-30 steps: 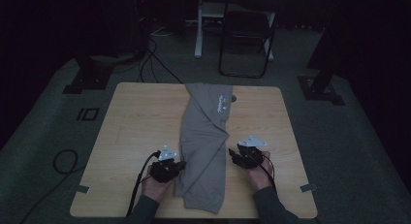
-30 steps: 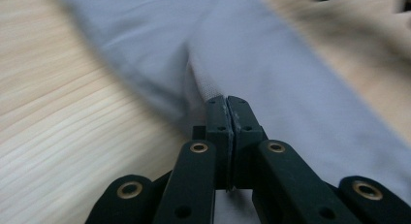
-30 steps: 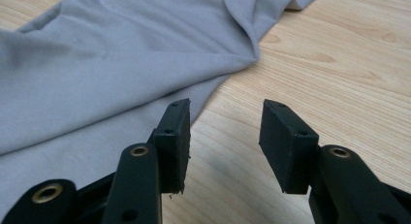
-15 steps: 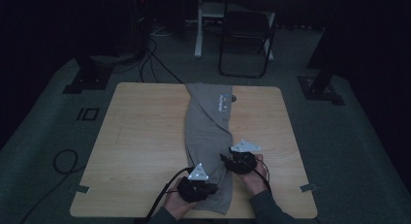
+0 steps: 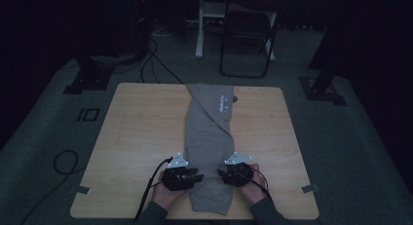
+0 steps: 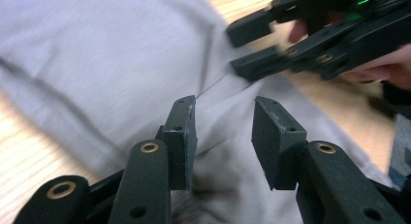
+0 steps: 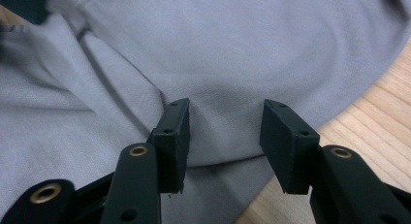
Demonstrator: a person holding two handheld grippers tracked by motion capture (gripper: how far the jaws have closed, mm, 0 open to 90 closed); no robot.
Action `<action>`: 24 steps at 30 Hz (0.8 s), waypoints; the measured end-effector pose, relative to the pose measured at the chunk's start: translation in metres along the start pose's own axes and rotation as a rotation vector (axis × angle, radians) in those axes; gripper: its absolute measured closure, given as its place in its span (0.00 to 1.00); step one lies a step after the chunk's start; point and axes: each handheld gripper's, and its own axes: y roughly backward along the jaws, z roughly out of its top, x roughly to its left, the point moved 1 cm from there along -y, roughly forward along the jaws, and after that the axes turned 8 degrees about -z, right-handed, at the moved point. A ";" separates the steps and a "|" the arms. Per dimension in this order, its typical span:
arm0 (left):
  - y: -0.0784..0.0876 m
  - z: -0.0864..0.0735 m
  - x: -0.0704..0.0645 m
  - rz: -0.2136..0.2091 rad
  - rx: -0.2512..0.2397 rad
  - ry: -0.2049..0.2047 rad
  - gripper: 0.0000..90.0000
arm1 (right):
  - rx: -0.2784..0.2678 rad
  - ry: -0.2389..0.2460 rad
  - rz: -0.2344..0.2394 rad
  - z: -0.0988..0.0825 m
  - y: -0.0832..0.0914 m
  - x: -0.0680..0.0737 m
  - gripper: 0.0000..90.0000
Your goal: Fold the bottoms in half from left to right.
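Note:
A grey garment [image 5: 209, 132] lies folded into a long strip down the middle of the wooden table [image 5: 141, 132], its hem at the near edge. My left gripper [image 5: 197, 176] rests at the strip's lower left edge, pointing right. Its jaws have just been opening and stand open over a raised fold of the grey cloth [image 6: 97, 54], without pressing on it. My right gripper [image 5: 221, 174] is at the lower right edge, facing the left one, also open. Between its pads [image 7: 174, 132] runs a soft ridge of cloth [image 7: 242, 40]. In the left gripper view the right gripper [image 6: 291, 44] is close ahead.
Bare wood [image 7: 383, 103] lies wide on both sides of the garment. Tape tabs [image 5: 83, 190] mark the near table corners. Beyond the table are a folding chair [image 5: 248, 40], black stand bases [image 5: 87, 79] and cables on the floor [image 5: 63, 161].
The left gripper swung right over the garment's lower part, then drew back to its left edge with its jaws open. The right gripper shifted slightly left. The lower strip looks narrower.

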 end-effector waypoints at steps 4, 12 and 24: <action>-0.014 -0.001 0.003 0.028 0.041 -0.033 0.69 | -0.015 -0.015 0.001 0.002 -0.005 -0.005 0.60; -0.037 0.021 0.013 0.114 0.080 -0.069 0.69 | -0.031 -0.047 -0.034 0.016 -0.024 -0.022 0.61; -0.005 0.040 0.015 0.053 -0.048 -0.047 0.60 | 0.013 -0.060 -0.106 0.033 -0.037 -0.036 0.62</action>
